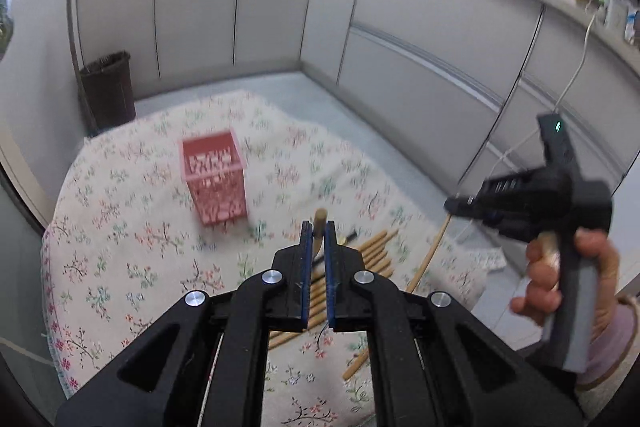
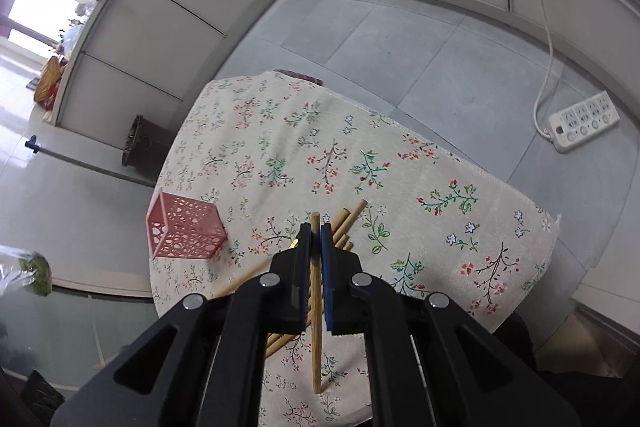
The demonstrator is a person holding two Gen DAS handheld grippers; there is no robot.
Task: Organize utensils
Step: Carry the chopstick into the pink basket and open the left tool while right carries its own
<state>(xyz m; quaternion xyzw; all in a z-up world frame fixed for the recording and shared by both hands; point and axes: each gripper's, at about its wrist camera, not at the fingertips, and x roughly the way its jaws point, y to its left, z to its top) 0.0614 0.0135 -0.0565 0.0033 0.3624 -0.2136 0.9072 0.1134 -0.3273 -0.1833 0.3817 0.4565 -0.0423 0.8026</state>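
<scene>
Chopsticks (image 1: 374, 255), round pale wood, lie fanned on the floral cloth (image 1: 120, 227) right of the perforated pink basket (image 1: 214, 179). The left gripper (image 1: 319, 231) pinches 1 wooden stick (image 1: 320, 221). From the right wrist, the right gripper (image 2: 315, 233) clamps 1 chopstick (image 2: 316, 327) (upright); cloth edge (image 2: 500, 183) far right.

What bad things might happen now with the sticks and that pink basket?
1. The left gripper pinches its wooden chopstick close to one end, so it might swing or slip out.
2. The pink perforated plastic basket looks light; a poke at its rim might tip it.
3. The right gripper holds a long wooden chopstick that might knock the loose wooden chopsticks on the floral tablecloth.
</scene>
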